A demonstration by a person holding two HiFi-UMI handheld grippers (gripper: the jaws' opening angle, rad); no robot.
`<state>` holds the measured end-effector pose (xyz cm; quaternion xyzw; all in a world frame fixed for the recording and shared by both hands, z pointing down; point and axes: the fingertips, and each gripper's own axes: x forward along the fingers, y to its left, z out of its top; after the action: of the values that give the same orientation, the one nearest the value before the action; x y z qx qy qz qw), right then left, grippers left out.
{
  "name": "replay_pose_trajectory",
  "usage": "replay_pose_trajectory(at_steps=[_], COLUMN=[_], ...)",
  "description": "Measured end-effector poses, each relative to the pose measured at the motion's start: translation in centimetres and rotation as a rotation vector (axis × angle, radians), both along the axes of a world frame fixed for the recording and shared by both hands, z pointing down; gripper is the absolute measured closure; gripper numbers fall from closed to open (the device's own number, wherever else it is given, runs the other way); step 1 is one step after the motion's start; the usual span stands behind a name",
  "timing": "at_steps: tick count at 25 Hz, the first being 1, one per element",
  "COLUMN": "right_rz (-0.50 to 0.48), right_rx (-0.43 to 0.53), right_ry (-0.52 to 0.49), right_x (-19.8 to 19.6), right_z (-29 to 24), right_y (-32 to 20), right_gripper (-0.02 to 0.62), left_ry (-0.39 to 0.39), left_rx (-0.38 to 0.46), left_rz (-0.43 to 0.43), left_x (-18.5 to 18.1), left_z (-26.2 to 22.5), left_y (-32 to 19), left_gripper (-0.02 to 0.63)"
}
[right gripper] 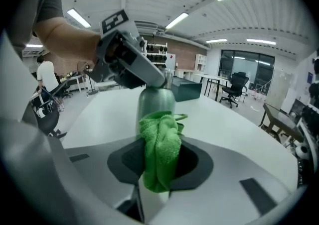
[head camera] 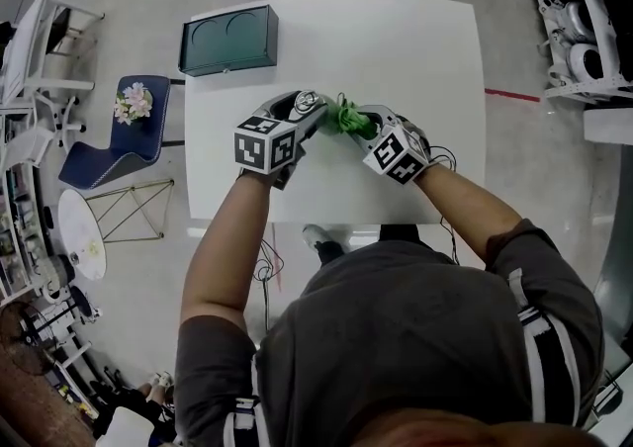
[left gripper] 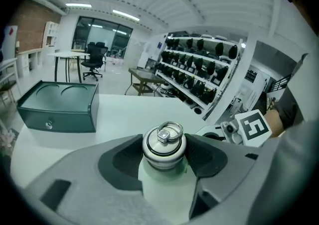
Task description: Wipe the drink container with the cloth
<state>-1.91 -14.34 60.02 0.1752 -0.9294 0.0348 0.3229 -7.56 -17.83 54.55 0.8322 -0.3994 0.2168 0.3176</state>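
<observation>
Your shoulders and forearms fill the bottom of the head view, and both hands meet over the middle of the white table [head camera: 415, 40].

Your left gripper [left gripper: 164, 159] is clenched on the drink container [left gripper: 164, 142], a pale metal bottle. Its pads sit on either side just under the ring-topped cap, and the cap points away from you. Your right gripper [right gripper: 159, 165] is clamped on the green cloth [right gripper: 160, 142]. The cloth is bunched between the jaws and pushed up against the end of the bottle nearest that gripper. The bottle is up between the two grippers. I cannot tell whether any part of it touches the tabletop.

For room, the right half and the far side of the table are bare. The near edge runs close under your wrists. The dark green case [head camera: 227, 40] sits at the far left corner, well apart from your left gripper. Off the left edge, a blue chair [head camera: 104, 153] holding a bunch of flowers [head camera: 133, 102] stands near the table. Shelving racks [head camera: 584, 30] line the floor off to the right, well clear.

Count: one bottle, one cloth, one case, one table, two grippers, both loaded.
</observation>
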Motion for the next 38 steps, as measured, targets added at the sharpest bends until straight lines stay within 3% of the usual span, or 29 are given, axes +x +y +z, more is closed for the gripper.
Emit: replay_pose_trajectory(at_steps=[4,7,10,13,16,20,23,24,25,27,32,38], right_rz=[-0.026,-0.022,-0.041,-0.055,-0.041,-0.027,-0.040,-0.048,-0.056,-0.058,0.012,0.021], right_rx=[-0.052,-0.063,-0.072,-0.097,-0.113,-0.125,-0.115,-0.106,-0.092,-0.066,-0.060,-0.105], right_ry=[0.080,0.028,-0.032,-0.057,-0.077,-0.105,-0.141,-0.157,-0.173,-0.194,-0.203,-0.024], right_x=[-0.2,0.1,0.6,1.2,1.8,2.2,1.7,1.4,0.9,0.3,-0.1,0.1], right_z=[2.2,1.0,-0.3,-0.7,-0.8,-1.4,-2.7,-3.3,-3.8,-4.4,-3.3,2.3], right_y=[0.2,-0.1,0.1,1.0,1.3,1.7,2.7,3.0,3.3,3.4,2.5,2.4], right_gripper=[0.500,0.500,0.499,0.499,0.499,0.497,0.497,0.497,0.499,0.497,0.497,0.494], left_ry=[-0.045,-0.122,-0.246,-0.329,-0.352,-0.335,-0.401,-0.410,-0.400,-0.340,-0.207,-0.132], left_rx=[0.017,0.064,0.142,0.161,0.150,0.185,0.218,0.220,0.215,0.184,0.127,0.100], left_rz=[-0.018,-0.042,0.012,0.128,0.260,0.532,0.759,0.808,0.834,0.818,0.658,0.582], left_x=[-0.3,0.0,1.4,2.8,4.0,5.4,5.1,4.9,4.8,4.7,4.4,4.8], left_z=[-0.2,-0.3,-0.3,0.4,0.3,-1.5,-1.5,-1.1,-0.9,-0.7,-1.1,-0.6], left_y=[0.2,1.1,2.3,3.3,3.4,4.2,4.7,4.8,4.8,4.4,3.4,3.6], left_gripper=[0.356,0.354,0.354,0.354,0.324,0.298,0.298,0.302,0.348,0.359,0.359,0.359])
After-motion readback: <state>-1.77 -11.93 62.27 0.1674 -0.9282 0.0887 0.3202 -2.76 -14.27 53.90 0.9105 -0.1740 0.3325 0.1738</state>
